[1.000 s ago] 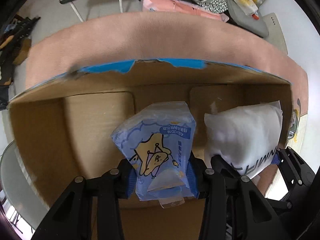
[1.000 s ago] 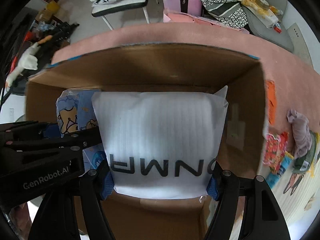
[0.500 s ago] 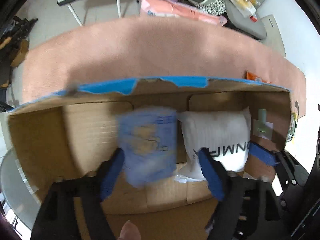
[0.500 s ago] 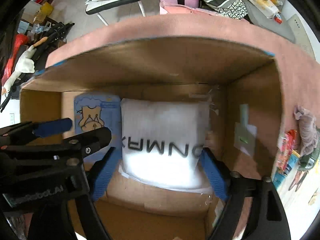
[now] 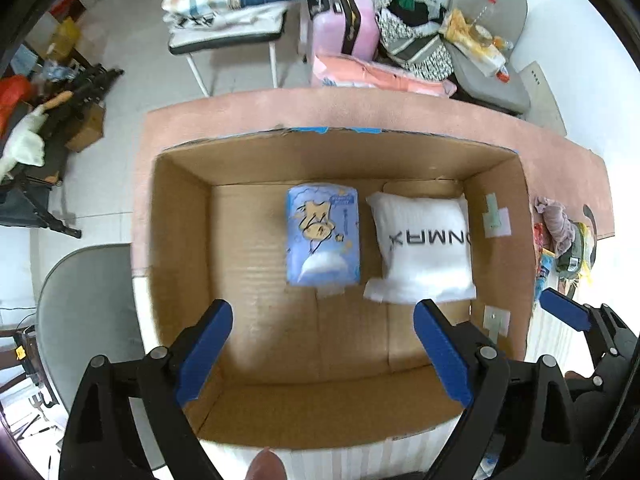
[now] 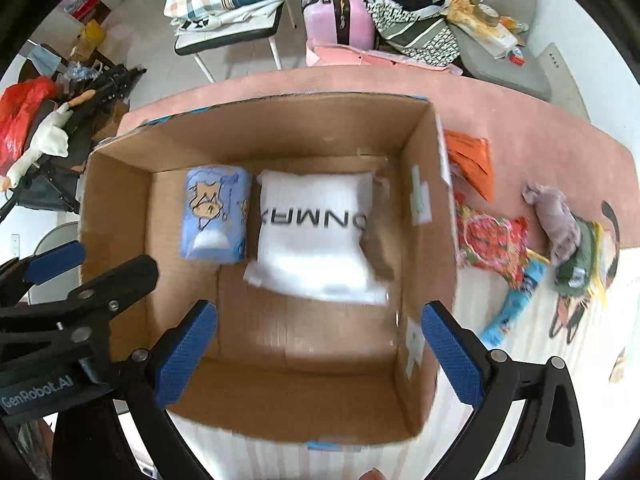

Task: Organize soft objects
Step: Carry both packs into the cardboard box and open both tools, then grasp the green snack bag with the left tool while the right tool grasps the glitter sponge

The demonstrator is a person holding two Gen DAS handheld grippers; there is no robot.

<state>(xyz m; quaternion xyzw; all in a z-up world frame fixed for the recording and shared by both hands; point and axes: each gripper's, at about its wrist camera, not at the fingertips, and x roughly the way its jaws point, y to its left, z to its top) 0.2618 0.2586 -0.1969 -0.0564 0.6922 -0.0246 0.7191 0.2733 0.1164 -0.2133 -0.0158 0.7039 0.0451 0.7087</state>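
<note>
While both grippers hang above the open box, we set the scene out as follows.

Left gripper: empty, its blue fingers spread wide over the near part of the cardboard box.

Right gripper: empty too, fingers wide apart, over the near right part of the box.

Blue pack: a soft printed packet, lying flat on the box floor toward the far wall, left of the white one.

White pack: a puffy pillow-like packet with black lettering, flat on the floor just beside the blue pack; in the right wrist view the two appear to touch along one edge.

Loose items: a floral cloth, a mauve cloth, a dark green bundle and an orange packet lie on the counter to the right of the box, outside it.

Handling: we judge these light, limp and easily crushed; the packets have slick film that may slide between the fingers.

Where to grip: we would pinch a cloth at a bunched fold near its middle, and a packet across its narrow width, not by a sealed edge.

Progress: two pieces are in the box; several remain outside.
</note>
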